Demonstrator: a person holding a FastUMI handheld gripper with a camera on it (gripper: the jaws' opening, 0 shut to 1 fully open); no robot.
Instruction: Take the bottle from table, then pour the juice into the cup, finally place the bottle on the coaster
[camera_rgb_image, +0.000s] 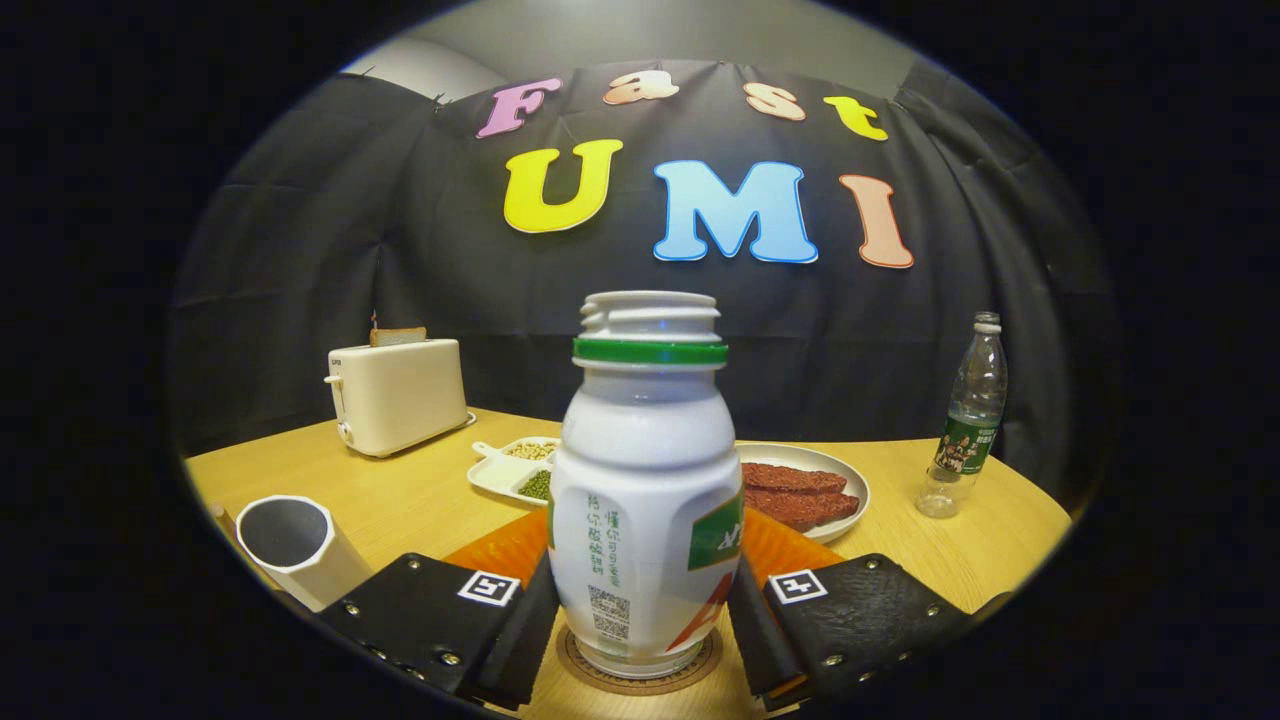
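Both fingers (540, 625) flank the upright bottle (645, 500).

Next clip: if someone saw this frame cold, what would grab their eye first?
The white bottle dominates: upright, uncapped, standing on a round coaster between the fingers of the gripper, which sit close at its sides; whether they press it is unclear. A white cup stands just beyond the left finger. Farther back on the wooden table are a toaster, a plate of red slices and a clear water bottle.
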